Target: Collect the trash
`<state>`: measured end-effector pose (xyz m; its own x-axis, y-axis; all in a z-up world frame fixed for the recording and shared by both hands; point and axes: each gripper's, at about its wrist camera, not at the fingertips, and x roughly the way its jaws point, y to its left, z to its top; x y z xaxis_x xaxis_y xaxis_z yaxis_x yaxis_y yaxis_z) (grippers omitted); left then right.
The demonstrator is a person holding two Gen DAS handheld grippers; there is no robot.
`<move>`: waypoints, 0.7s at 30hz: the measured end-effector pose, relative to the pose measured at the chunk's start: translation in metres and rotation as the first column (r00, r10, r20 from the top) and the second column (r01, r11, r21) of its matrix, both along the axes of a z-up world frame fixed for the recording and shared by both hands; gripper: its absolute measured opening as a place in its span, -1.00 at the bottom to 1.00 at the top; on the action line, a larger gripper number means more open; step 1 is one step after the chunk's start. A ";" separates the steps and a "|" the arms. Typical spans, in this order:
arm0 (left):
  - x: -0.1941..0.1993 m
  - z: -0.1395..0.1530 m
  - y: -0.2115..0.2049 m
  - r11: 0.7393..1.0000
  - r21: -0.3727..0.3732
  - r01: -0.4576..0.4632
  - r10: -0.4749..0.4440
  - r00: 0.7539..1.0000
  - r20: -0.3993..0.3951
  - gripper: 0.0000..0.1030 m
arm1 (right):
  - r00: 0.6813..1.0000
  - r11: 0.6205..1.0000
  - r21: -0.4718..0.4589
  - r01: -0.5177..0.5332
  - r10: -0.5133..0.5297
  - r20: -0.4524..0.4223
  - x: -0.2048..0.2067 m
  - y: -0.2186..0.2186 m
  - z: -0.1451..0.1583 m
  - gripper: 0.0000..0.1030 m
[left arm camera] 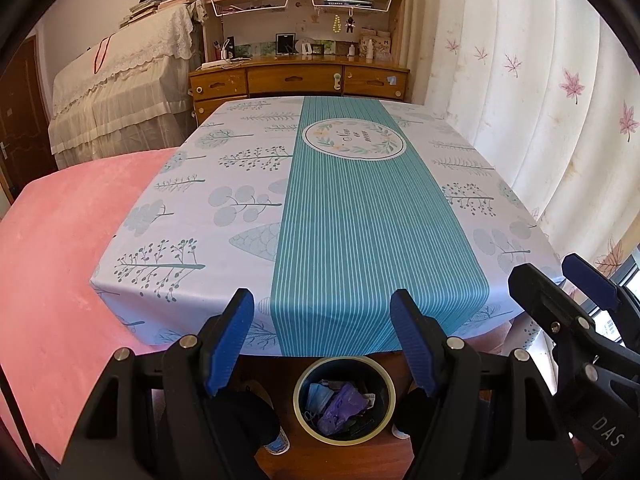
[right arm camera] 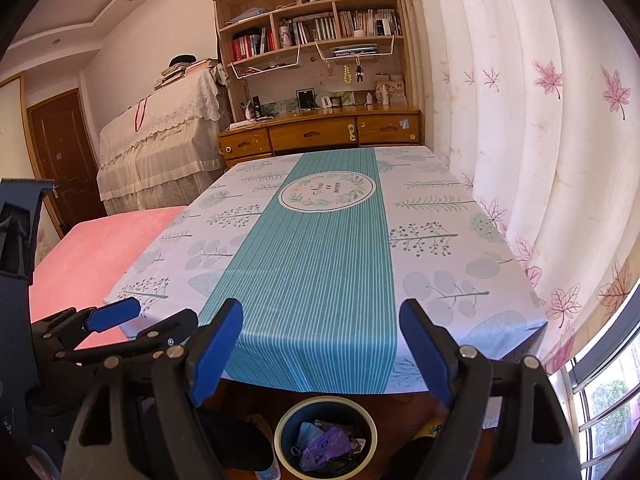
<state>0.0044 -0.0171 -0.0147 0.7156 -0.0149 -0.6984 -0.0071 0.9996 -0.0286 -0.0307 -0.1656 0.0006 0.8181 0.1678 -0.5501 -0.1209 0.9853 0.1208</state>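
Observation:
A dark round trash bin [left arm camera: 298, 396] [right arm camera: 280, 432] stands on the floor below the table's near edge. Inside it lie a purple plastic bag [left arm camera: 340, 404] [right arm camera: 320, 448], a blue face mask [left arm camera: 320, 394] and other scraps. The table's top [left arm camera: 340, 220] [right arm camera: 312, 272] wears a white and teal cloth and carries nothing. My left gripper [left arm camera: 322, 340] [right arm camera: 148, 320] hovers over the near edge, above the bin, open and holding nothing. Just to its right my right gripper [right arm camera: 320, 344] [left arm camera: 556, 276] is also open, with nothing between its blue pads.
A pink bed [left arm camera: 60, 260] lies along the table's left side. Leaf-print curtains [left arm camera: 540, 100] hang on the right. Beyond the far end stands a wooden desk with bookshelves [left arm camera: 300, 76], and a lace-covered piano [left arm camera: 120, 92] sits to its left. Dark slippers [left arm camera: 248, 412] lie beside the bin.

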 end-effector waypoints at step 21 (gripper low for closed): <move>-0.004 -0.002 0.001 1.000 -0.001 -0.015 0.015 1.000 -0.010 0.34 | 1.000 1.000 0.002 0.002 -0.002 -0.005 -0.004 0.001 0.001 0.58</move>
